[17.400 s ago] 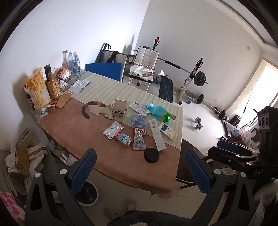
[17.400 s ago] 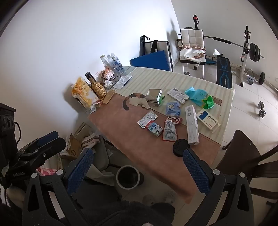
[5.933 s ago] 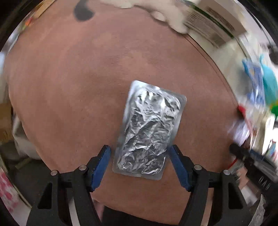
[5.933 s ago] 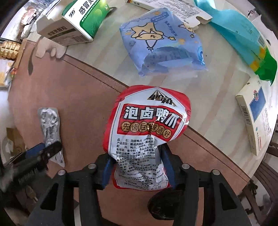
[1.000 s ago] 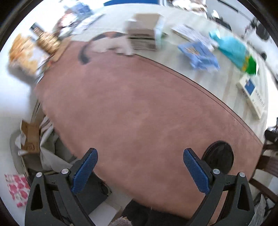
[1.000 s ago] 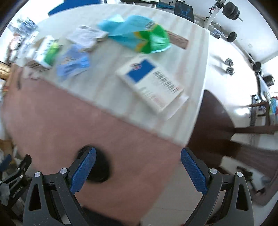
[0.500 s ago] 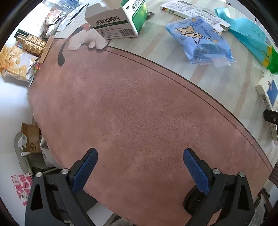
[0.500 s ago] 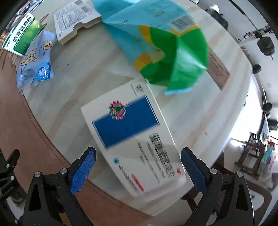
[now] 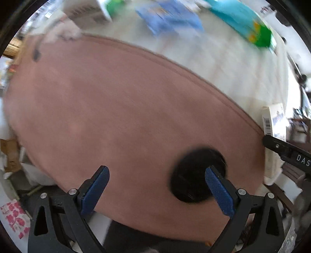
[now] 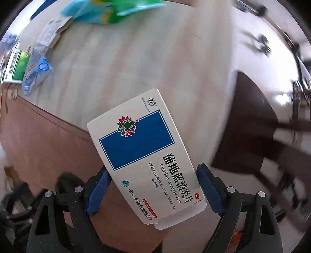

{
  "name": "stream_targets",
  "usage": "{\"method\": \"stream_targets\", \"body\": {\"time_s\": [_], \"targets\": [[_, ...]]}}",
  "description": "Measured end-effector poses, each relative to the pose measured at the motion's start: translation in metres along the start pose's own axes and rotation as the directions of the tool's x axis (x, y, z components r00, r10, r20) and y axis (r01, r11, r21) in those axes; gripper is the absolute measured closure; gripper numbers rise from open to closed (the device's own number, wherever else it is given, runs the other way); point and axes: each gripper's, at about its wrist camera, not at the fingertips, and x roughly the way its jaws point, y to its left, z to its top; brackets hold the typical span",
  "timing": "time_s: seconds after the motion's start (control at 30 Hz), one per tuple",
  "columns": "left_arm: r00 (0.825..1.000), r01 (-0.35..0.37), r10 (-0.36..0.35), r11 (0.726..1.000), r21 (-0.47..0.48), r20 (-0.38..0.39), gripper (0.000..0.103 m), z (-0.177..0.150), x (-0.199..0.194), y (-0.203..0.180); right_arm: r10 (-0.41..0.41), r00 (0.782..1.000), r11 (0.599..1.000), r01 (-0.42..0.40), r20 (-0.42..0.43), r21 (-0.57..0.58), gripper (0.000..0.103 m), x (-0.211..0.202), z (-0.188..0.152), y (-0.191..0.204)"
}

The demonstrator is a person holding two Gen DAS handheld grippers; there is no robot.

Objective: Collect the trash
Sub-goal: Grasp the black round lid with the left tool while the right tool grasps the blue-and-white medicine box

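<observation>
My right gripper (image 10: 153,186) is shut on a white medicine box with a blue panel (image 10: 143,155) and holds it above the table's near right edge. That box also shows at the far right of the left wrist view (image 9: 273,124). My left gripper (image 9: 157,190) is open and empty over the brown mat (image 9: 108,109). Its right finger (image 9: 219,192) overlaps a black round lid (image 9: 192,173) on the mat. A blue snack bag (image 9: 169,17), a teal and green bag (image 9: 243,23) and a green and white box (image 10: 15,64) lie farther back.
The striped tablecloth (image 10: 120,64) covers the far half of the table. A flat white carton (image 10: 52,31) lies by the teal bag. A dark chair (image 10: 250,124) stands at the table's right side. Boxes and bags (image 9: 9,155) lie on the floor at the left.
My right gripper closed on the white and blue medicine box and lifted it off the cloth. My left gripper swung right, so the black lid now sits at its right finger.
</observation>
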Motion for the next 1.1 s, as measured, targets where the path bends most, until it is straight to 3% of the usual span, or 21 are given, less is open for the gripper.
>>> {"method": "stream_targets", "body": {"time_s": [0.13, 0.27, 0.3, 0.33, 0.4, 0.63, 0.8, 1.1], "targets": [[0.998, 0.053, -0.051, 0.997, 0.048, -0.048, 0.003, -0.012, 0.016, -0.033, 0.005, 1.0, 0.994, -0.008, 0.028, 0.11, 0.014, -0.007, -0.021, -0.032], [0.998, 0.036, -0.029, 0.994, 0.104, -0.061, 0.004, -0.017, 0.032, -0.062, -0.022, 0.999, 0.99, 0.015, 0.046, 0.137, 0.014, -0.013, -0.025, -0.052], [0.999, 0.012, -0.007, 0.993, 0.114, -0.049, 0.016, -0.018, 0.033, -0.066, -0.028, 0.998, 0.99, 0.02, 0.049, 0.138, 0.014, -0.015, -0.028, -0.057], [0.999, -0.022, 0.026, 0.992, 0.122, -0.03, 0.02, -0.018, 0.033, -0.069, -0.03, 0.998, 0.99, 0.023, 0.052, 0.138, 0.014, -0.016, -0.029, -0.059], [0.999, -0.035, 0.034, 0.991, 0.129, 0.009, 0.022, -0.018, 0.03, -0.07, -0.026, 0.998, 0.99, 0.017, 0.06, 0.141, 0.014, -0.017, -0.032, -0.062], [0.989, -0.115, 0.113, 0.993, 0.015, 0.095, 0.022, 0.003, 0.015, -0.013, 0.036, 0.996, 0.996, -0.042, 0.077, 0.079, 0.014, -0.014, -0.027, -0.02], [0.986, -0.134, 0.141, 0.988, -0.078, 0.093, 0.022, 0.017, 0.019, 0.025, 0.039, 0.996, 0.999, -0.039, 0.083, 0.001, 0.014, 0.0, -0.016, 0.03], [0.988, -0.106, 0.116, 0.99, -0.092, 0.104, 0.022, 0.015, 0.023, 0.024, -0.039, 0.999, 0.996, 0.037, -0.017, -0.075, 0.014, 0.029, -0.012, 0.06]]}}
